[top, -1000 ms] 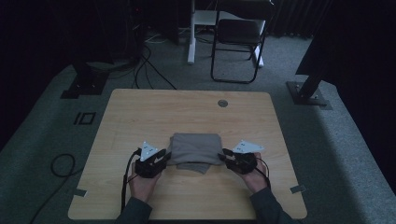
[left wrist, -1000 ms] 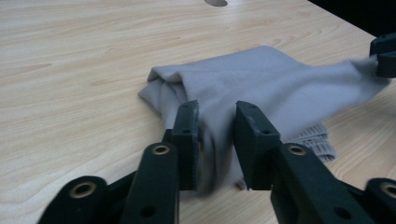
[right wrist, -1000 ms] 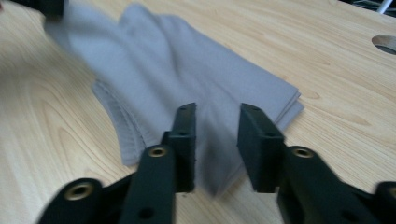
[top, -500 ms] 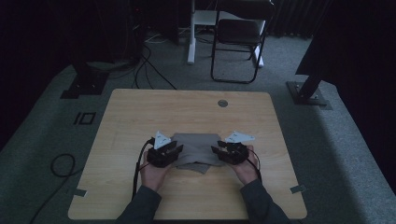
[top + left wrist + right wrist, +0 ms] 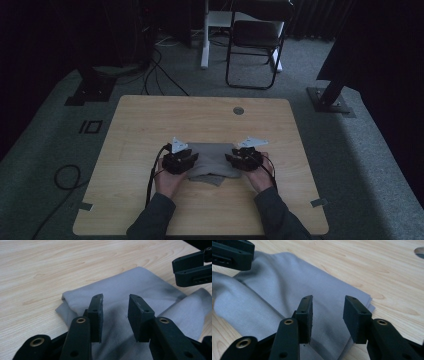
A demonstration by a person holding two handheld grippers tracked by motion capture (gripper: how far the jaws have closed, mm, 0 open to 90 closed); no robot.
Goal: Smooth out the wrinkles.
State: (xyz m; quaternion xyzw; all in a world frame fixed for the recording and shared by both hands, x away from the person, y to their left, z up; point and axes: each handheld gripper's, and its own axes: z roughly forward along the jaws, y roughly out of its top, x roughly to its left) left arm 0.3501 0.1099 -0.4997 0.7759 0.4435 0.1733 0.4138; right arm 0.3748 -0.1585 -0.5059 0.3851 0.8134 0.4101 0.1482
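Now, the scene line by line:

Cloth: a folded grey cloth [image 5: 212, 162] lies flat on the surface, in the lower middle of the high view, between the two hands.
Cloth folds: in the left gripper view the cloth [image 5: 130, 297] shows stacked layers with a rounded corner at its left; in the right gripper view the cloth [image 5: 287, 290] shows a soft roll at the left of the frame and thin layered edges at the right.
Left tool: the left tool [image 5: 189, 161] sits at the cloth's left edge in the high view; in its own view the left tool [image 5: 115, 315] has its jaws apart over the fabric, having just been opening, and nothing is pinched between them.
Right tool: the right tool [image 5: 234, 159] sits at the cloth's right edge; in its own view the right tool [image 5: 327, 316] has its jaws parted above the cloth, just been opening as well, with no fabric caught between the pads.
Hands: both hands come in from the bottom of the high view, in dark sleeves.
Surface: a light wooden surface [image 5: 150, 125] with a round cable hole [image 5: 238, 110] near its far edge.
Background: a dark folding chair [image 5: 255, 40] stands on the grey floor at the top of the frame.
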